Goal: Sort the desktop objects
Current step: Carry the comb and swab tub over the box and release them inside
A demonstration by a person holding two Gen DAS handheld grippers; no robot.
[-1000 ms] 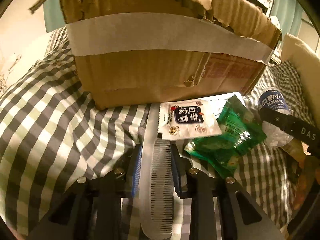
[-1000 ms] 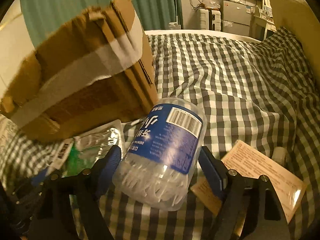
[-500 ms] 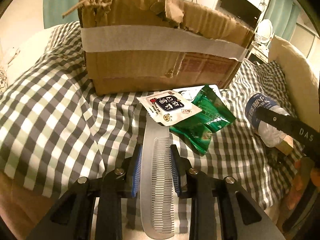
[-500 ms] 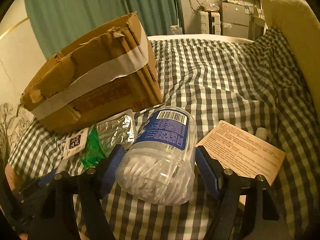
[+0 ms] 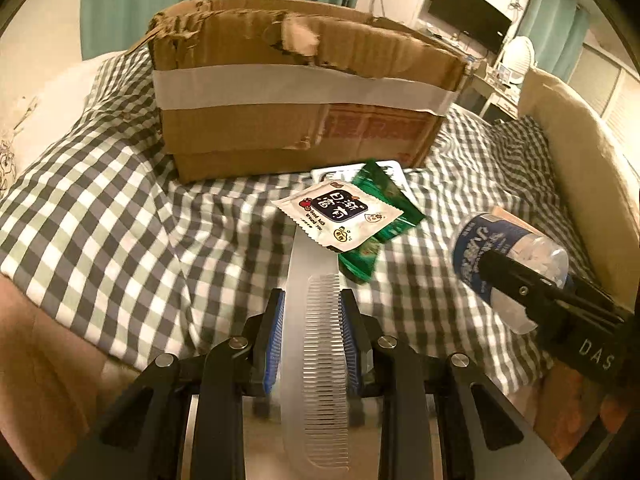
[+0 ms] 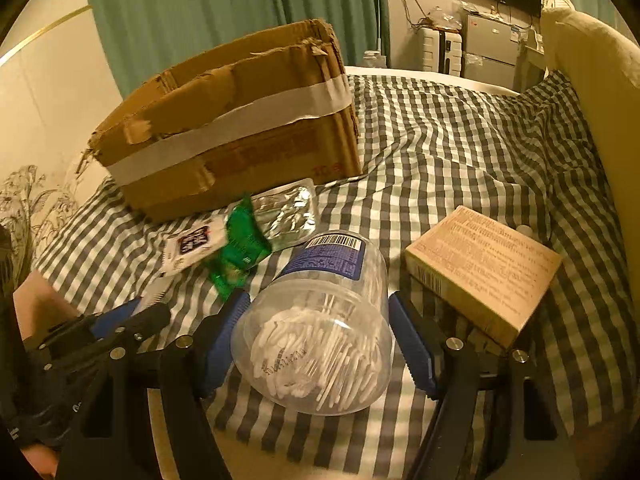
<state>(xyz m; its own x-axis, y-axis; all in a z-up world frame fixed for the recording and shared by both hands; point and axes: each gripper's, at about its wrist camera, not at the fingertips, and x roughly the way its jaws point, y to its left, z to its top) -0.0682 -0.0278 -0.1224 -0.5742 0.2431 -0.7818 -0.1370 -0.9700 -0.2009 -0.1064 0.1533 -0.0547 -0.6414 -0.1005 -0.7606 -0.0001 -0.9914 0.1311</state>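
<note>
My left gripper [image 5: 313, 300] is shut on a translucent grey comb [image 5: 316, 344], which lies lengthwise between the blue pads and points at the snack packets. My right gripper [image 6: 318, 308] is shut on a clear jar of cotton swabs [image 6: 320, 320] with a blue label, held tilted above the checked bedspread [image 6: 460, 152]. The left wrist view shows the same jar [image 5: 480, 240] at the right, with one black finger of the right gripper across it. A torn cardboard box [image 5: 296, 92] with a white tape band stands beyond both grippers.
A white snack packet [image 5: 340, 216] lies on a green packet [image 5: 384, 208] in front of the box, beside a silver foil pack [image 6: 288, 212]. A tan carton [image 6: 488, 272] lies right of the jar. A cream headboard [image 6: 600, 80] borders the right side.
Both grippers have risen and drawn back from the box, carrying the comb and the jar. The box now looks smaller and farther, and more bedspread shows.
</note>
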